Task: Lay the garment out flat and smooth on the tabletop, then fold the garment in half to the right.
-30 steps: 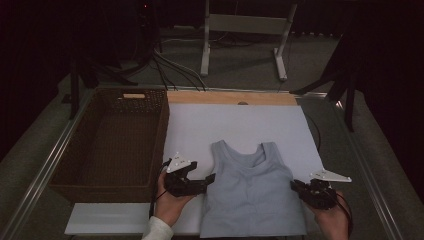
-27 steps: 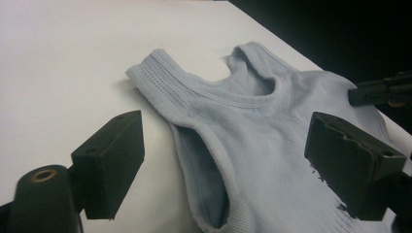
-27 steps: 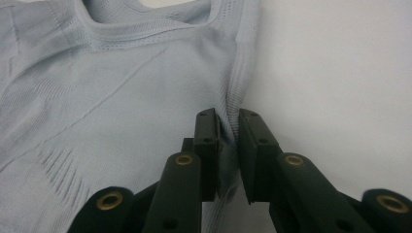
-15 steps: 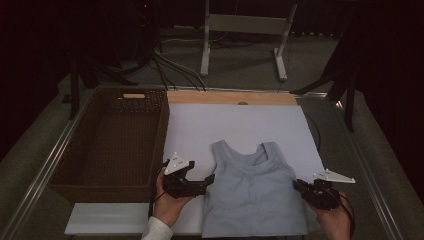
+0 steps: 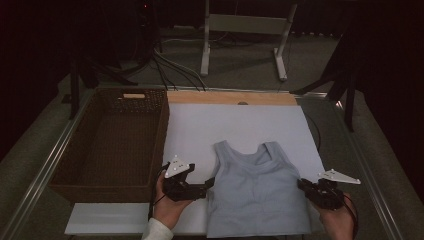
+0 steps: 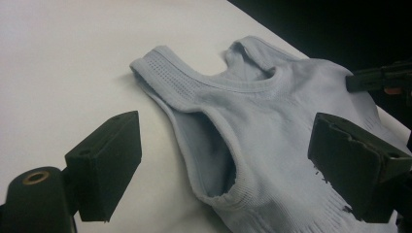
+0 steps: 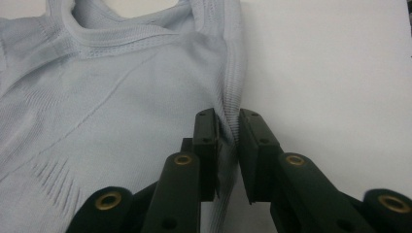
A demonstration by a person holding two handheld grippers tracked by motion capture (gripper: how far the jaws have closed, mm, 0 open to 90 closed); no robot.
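Note:
A pale blue tank top [image 5: 257,195] lies flat on the white sheet [image 5: 240,125], neck towards the far side. My left gripper [image 5: 207,186] rests at the top's left side with its jaws wide open. In the left gripper view the armhole edge of the tank top [image 6: 272,131] lies between the jaws of that gripper [image 6: 231,155], untouched by either pad. My right gripper [image 5: 302,185] is at the top's right edge. In the right gripper view this gripper [image 7: 227,121] is shut on the side seam of the tank top [image 7: 121,97], just below the armhole.
A brown wicker basket [image 5: 160,135] stands to the left of the sheet, close to my left hand. A wooden strip [image 5: 230,97] borders the sheet's far edge. Metal rails [image 5: 360,165] run along the table's sides. Stand legs and cables lie beyond the table.

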